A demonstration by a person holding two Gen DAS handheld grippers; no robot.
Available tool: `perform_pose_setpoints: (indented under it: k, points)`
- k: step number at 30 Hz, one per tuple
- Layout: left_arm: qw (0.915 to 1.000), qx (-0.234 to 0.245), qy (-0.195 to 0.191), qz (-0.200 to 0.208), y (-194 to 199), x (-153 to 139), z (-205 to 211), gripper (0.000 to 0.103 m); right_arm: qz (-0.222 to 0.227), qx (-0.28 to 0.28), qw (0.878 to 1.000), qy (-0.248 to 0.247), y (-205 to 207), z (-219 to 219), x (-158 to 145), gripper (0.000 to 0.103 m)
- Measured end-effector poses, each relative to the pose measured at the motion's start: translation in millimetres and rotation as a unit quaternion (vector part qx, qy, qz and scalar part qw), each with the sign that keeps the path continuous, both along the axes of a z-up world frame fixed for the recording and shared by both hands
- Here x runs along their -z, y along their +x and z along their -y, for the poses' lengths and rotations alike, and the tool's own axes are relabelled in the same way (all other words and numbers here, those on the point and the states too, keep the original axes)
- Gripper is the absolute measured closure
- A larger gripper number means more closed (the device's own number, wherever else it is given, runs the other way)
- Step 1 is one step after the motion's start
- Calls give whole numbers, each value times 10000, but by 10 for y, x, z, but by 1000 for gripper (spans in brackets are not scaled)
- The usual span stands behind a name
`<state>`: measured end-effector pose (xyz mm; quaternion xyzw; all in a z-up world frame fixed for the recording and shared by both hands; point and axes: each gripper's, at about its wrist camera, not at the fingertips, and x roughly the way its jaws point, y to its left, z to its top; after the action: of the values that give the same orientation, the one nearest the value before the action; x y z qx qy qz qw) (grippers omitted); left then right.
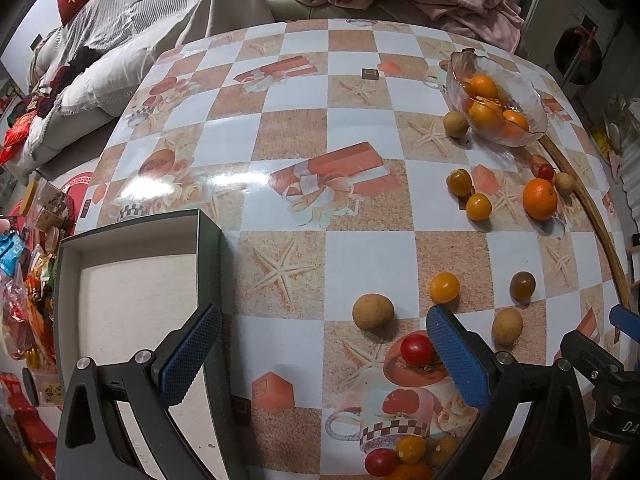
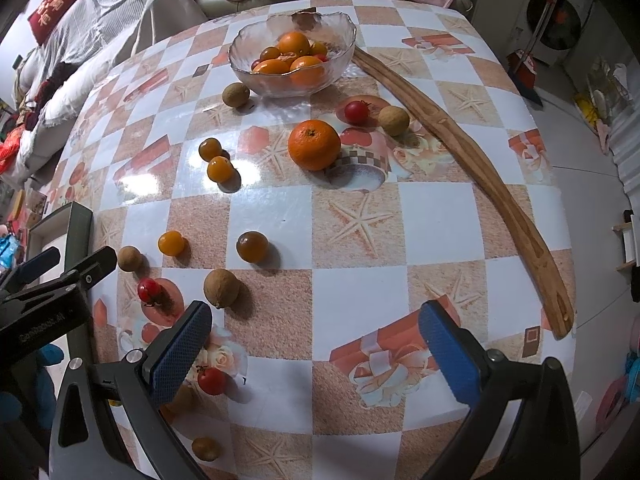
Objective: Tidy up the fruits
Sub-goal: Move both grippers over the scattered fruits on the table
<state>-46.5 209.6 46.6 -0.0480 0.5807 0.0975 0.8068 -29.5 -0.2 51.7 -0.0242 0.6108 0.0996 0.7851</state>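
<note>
Fruit scattered on table (image 2: 360,264), both hand-held grippers wide open & empty.

Your left hand-held gripper (image 1: 324,344) hovers low w/ a red tomato (image 1: 417,349) just beside its right finger and a longan (image 1: 373,311) between the pads but further out; box (image 1: 132,280) sits at left, nothing visible in it. Your right hand-held gripper (image 2: 316,340) hangs over bare table, longan (image 2: 221,288) near its left finger. Bowl (image 2: 292,60) at far side holds oranges; big orange (image 2: 314,145) loose mid-table. Risks, prob: round fruit rolls off if you nudge it w/ a finger; tomato bursts if squeezed hard; the two grippers sit close and could clash.
</note>
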Motion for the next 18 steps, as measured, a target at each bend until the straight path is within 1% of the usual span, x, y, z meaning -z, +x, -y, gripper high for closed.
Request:
perform_pose_setpoints:
  k: [9, 14, 18]
  points:
    - [10000, -7, 12, -26, 42, 42, 15, 0, -24, 14, 10000, 51, 40, -31, 17, 0]
    - [9999, 76, 126, -63, 79, 111, 49, 0, -57, 45, 9999, 98, 86, -58, 42, 0]
    - [9999, 74, 106, -88, 107, 169, 53, 0, -104, 74, 9998, 166, 137, -88, 75, 0]
